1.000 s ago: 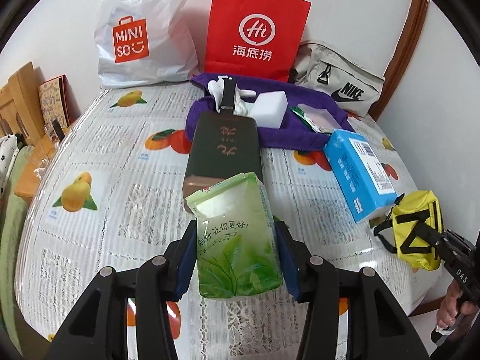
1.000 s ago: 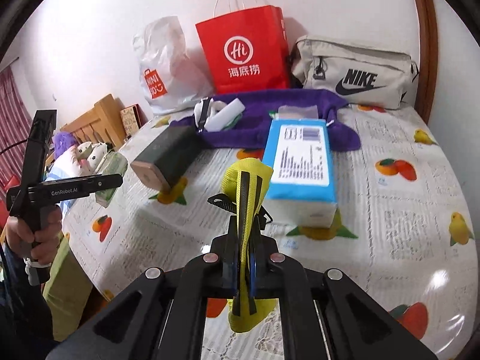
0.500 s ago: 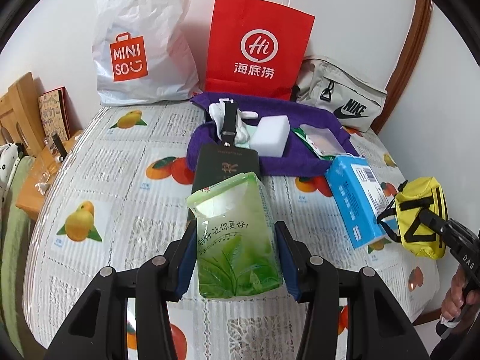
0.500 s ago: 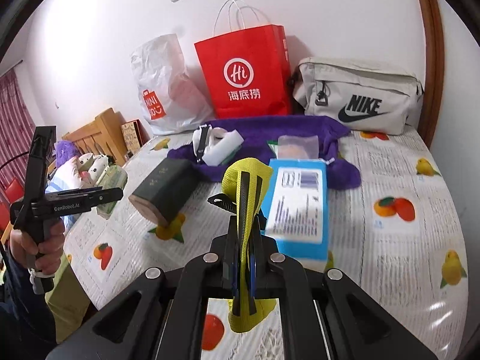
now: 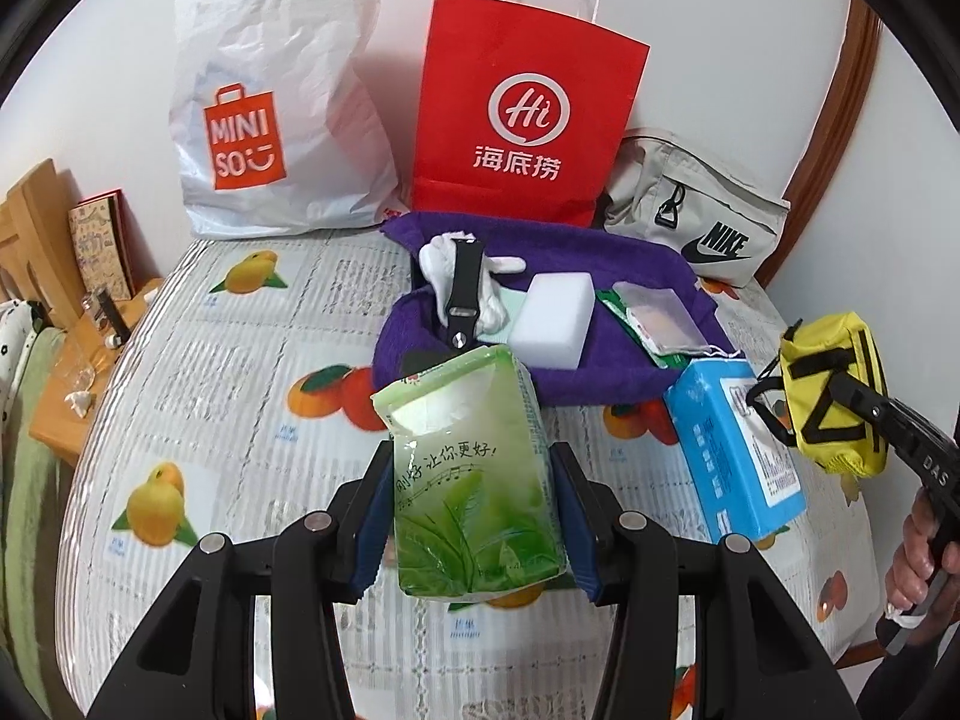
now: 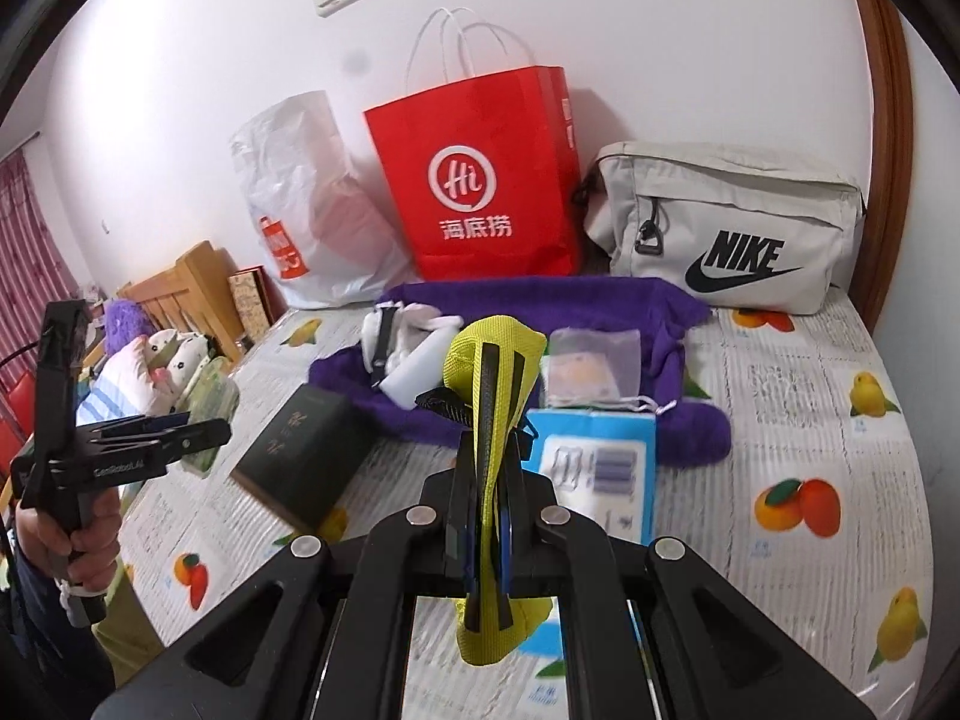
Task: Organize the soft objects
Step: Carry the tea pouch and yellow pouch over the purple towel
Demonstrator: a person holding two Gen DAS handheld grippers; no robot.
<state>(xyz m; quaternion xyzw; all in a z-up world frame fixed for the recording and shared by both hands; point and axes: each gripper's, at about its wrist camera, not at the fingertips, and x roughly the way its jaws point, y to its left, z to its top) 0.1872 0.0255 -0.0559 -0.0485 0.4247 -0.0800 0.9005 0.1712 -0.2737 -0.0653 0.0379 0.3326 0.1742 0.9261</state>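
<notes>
Over the fruit-print table (image 5: 228, 360), both grippers are loaded and held off the surface.

Left gripper (image 5: 474, 498): jaws part open, blue pads clamped on both sides of a green tissue pack (image 5: 474, 480). Pack is upright, above the near half of the table, in front of the purple towel (image 5: 630, 264).

Right gripper (image 6: 486, 516): jaws pinched nearly closed on a yellow pouch (image 6: 492, 354) with black straps. Pouch stands on edge between the pads, its top above them and its bottom hanging below. From the left view it sits at the table's right edge, just right of the blue box (image 5: 732, 450), which lies flat on the table.

On the towel: white sponge (image 5: 555, 327), a black strap (image 5: 465, 288) over white cloth, and a clear packet (image 5: 660, 318). Dark green box (image 6: 300, 462) lies on the table, touching the towel's left front edge in the right view.

Against the back wall, left to right: white Miniso bag (image 5: 282, 108), red paper bag (image 5: 528, 114), grey Nike bag (image 6: 726, 234). The towel's far edge reaches the foot of the red bag.

A hand (image 6: 78, 540) grips the left tool's handle at the table's left side.
</notes>
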